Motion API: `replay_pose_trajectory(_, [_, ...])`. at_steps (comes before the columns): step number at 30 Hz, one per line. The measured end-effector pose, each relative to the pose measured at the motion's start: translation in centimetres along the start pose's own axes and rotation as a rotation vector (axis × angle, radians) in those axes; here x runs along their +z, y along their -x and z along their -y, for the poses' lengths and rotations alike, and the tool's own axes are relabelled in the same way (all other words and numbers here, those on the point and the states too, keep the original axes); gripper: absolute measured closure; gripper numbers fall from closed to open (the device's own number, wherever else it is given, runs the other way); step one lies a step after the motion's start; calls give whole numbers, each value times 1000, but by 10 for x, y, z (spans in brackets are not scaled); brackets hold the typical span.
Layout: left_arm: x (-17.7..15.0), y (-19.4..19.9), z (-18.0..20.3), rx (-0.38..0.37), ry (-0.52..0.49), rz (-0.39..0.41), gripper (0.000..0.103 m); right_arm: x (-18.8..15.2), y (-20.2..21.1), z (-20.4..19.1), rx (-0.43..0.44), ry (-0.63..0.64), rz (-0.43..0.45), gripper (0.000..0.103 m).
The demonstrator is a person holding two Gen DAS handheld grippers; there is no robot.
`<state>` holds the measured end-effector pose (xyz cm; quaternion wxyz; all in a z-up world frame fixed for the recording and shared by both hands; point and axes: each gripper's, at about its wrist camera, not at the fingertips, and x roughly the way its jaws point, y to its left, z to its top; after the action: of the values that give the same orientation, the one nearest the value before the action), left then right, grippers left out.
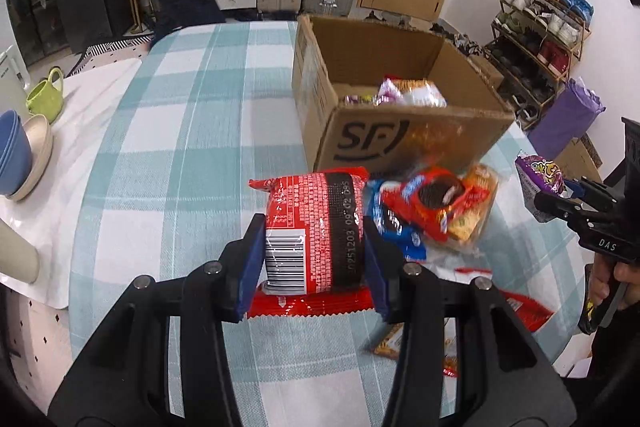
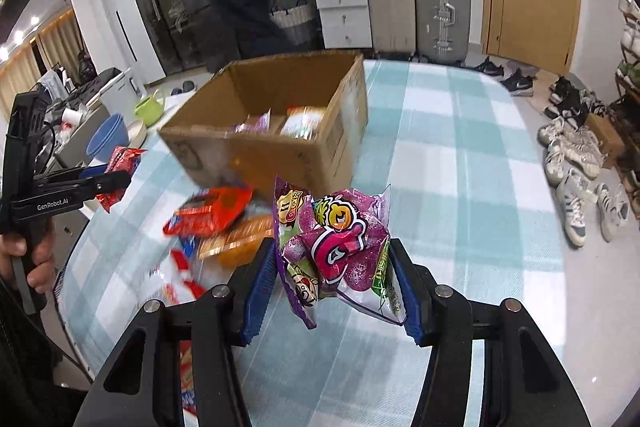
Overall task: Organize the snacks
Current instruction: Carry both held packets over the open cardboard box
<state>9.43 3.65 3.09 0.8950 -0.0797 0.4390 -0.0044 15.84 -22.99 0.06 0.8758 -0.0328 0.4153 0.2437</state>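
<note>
Left wrist view: my left gripper (image 1: 314, 251) is clamped across the middle of a red snack pack (image 1: 316, 231), pads pressing both long sides, held above the checked tablecloth (image 1: 180, 131). It looks light and crinkly, a soft wrapper around something firmer, so I judge a mid-body hold safest; the sealed ends would slip. My right gripper (image 2: 332, 279) squeezes a purple snack bag (image 2: 336, 247), puffy and yielding, which has crumpled between the pads. Both grippers tilt downward, facing the open cardboard box (image 1: 400, 139) just beyond, where a few packets already lie. More loose snacks (image 1: 436, 211) sit in a heap between me and the box, touching one another.
</note>
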Motion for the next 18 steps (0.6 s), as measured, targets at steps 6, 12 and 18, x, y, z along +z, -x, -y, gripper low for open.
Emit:
replay_pose_trajectory(6, [31, 5, 1, 3, -4, 46, 61, 26, 5, 3, -20, 28, 36, 48])
replay_pose_trajectory(12, [60, 2, 9, -19, -27, 69, 61, 55, 10, 2, -18, 65, 71, 48])
replay_pose_trajectory(18, [86, -8, 24, -33, -46, 80, 61, 83, 5, -10, 13, 117, 86, 48])
